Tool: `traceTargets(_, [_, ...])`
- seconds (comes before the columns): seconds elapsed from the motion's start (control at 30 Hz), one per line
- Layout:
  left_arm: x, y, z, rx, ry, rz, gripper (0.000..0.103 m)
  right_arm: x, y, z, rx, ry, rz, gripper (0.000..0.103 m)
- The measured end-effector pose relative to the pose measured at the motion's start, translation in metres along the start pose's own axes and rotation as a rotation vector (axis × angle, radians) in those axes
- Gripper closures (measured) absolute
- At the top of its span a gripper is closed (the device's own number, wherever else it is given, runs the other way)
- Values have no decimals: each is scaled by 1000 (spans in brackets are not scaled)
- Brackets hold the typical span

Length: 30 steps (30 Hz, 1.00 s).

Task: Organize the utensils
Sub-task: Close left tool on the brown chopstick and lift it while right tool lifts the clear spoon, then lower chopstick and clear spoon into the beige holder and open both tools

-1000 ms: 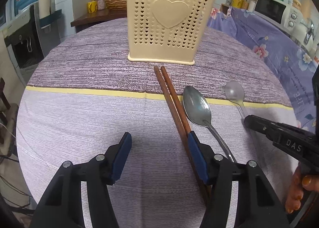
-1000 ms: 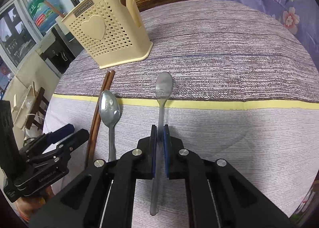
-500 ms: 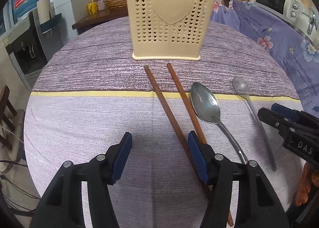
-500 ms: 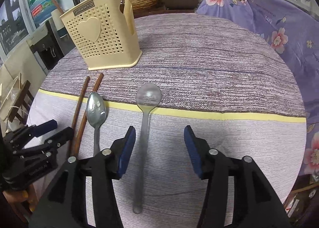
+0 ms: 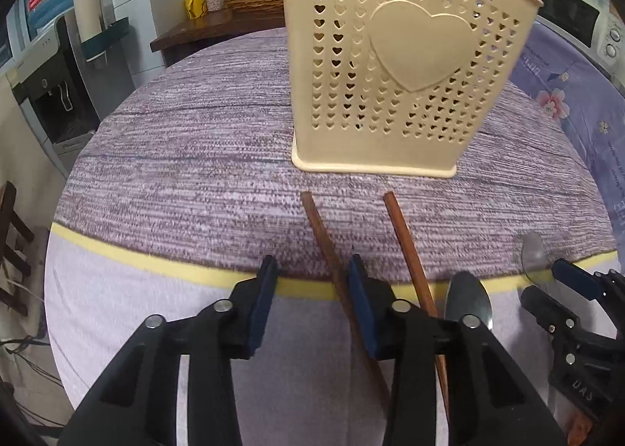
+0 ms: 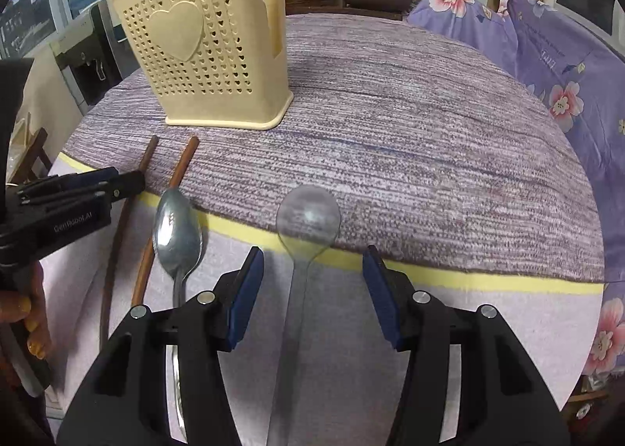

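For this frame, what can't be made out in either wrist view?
- Holder contents: left view, only tips top its rim; the wall hides the rest.
- Chopsticks' near ends: left view, behind the left tool.
- Matte spoon handle end: right view, cut by the bottom edge.
- Shiny spoon handle: right view, behind the right tool.

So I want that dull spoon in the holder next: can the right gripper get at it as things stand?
Probably yes: the right gripper stands open astride the dull spoon handle, nothing lying between them.

Cream utensil holder (image 5: 398,67) pierced with small hearts, purple streaked cloth with a yellow stripe on the desk (image 6: 429,125), reddish-brown chopsticks (image 5: 402,235), silver spoon (image 6: 177,235), black tools with blue pads (image 6: 244,297)
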State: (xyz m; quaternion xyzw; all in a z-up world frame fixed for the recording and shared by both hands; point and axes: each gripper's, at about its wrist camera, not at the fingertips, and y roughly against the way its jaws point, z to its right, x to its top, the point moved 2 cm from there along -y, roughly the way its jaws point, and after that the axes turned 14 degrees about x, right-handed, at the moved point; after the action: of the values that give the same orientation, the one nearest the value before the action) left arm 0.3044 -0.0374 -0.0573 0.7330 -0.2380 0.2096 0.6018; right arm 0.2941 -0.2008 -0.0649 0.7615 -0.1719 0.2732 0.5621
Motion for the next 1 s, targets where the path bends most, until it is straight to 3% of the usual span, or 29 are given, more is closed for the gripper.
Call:
traceTargets(0.2, [6,-2,6,19,-18,8,79,13,-11,-4,-15,17,-4,52])
traceTargets(0.27, [8,-3,8,21,-17,9,87,16,-12,-7,-10,25,-7,64])
traceTargets(0.33, [10,-3,9,26,-18,11,91,17,-14,-10,-13,42,-9,66])
traceTargets(0.67, [16,-4,3,-5,17,14,95,22,2,-3,46,19,42,67])
traceTargets(0.8, [22,16,-7,-45,54,60,95,32,28,-1,85,6,97,67])
traceTargets(1.0, [36,76,-37,-106,106,190,95,45,76,-1,149,-1,176,67])
